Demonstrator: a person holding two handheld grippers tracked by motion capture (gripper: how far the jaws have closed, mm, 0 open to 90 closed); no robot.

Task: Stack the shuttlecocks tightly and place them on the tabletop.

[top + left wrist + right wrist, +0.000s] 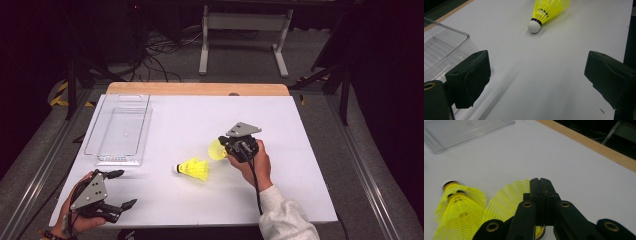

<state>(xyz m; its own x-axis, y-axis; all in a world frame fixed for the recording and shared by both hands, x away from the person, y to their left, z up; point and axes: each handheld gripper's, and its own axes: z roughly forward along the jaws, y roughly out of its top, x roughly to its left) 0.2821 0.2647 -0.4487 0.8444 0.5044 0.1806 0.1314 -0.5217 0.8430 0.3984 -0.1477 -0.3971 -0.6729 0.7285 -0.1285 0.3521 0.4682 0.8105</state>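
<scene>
Currently the right gripper is clamped on the thin mesh skirt of a yellow shuttlecock, table centre. It is feather-light and crushable; pinch gently. A second shuttlecock lies at its eight o'clock. The left gripper stands apart, holding nothing.

**Count on the table**

Two yellow shuttlecocks — one lying on its side, one at the right gripper's jaws. One clear plastic tray. Two hand-held grippers — the left gripper and the right gripper. One white table.
</scene>
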